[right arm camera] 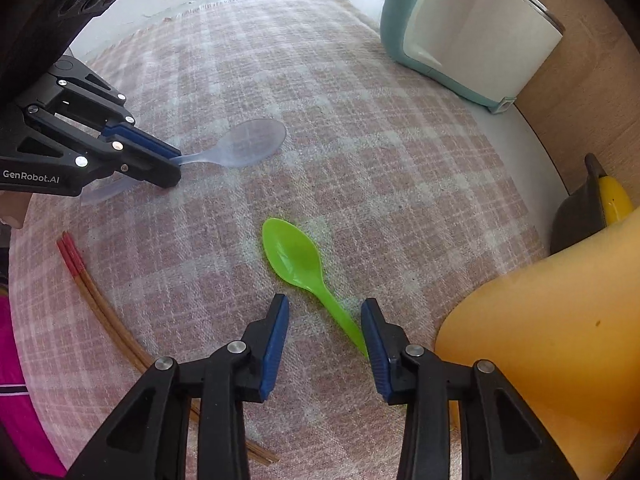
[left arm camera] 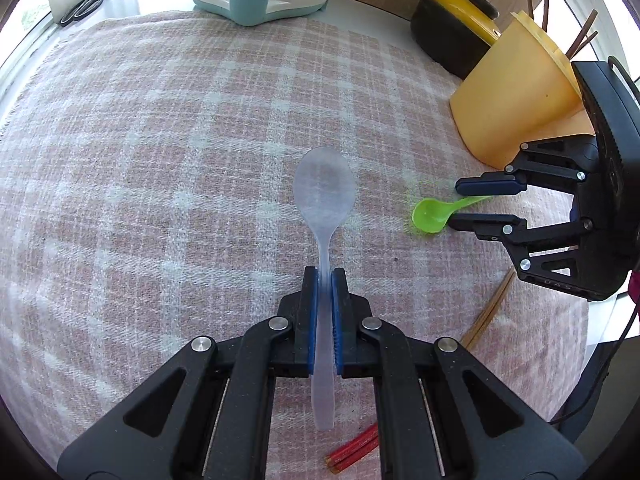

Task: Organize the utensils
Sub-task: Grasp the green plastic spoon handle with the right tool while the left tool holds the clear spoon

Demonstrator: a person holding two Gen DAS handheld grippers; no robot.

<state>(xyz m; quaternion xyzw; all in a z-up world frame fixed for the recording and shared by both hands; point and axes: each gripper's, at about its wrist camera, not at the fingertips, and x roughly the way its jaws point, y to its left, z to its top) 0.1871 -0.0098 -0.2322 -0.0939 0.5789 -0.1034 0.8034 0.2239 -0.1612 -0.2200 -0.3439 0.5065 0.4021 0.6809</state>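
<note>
The left claw was clamped on the handle of a clear spoon, which stuck out past the pads with its bowl held above the checked cloth that covered the bench. The handle's end poked back between the claw's arms.

The right claw hung over a green spoon that lay flat on the cloth, bowl up. Its pads stood partly apart, one on each side of the green handle; the handle's tip ran in beside the right pad, and whether it touched I couldn't tell. The left pad was clear of it, so the spoon was not gripped.

Just to the right of the green spoon stood a yellow holder with dark chopsticks sticking out of its top. Behind it sat a black pot with a yellow lid. A pair of red-tipped chopsticks lay on the cloth, on the near edge by the person's pink sleeve. At the far side were a teal and white appliance and scissors near the window.
</note>
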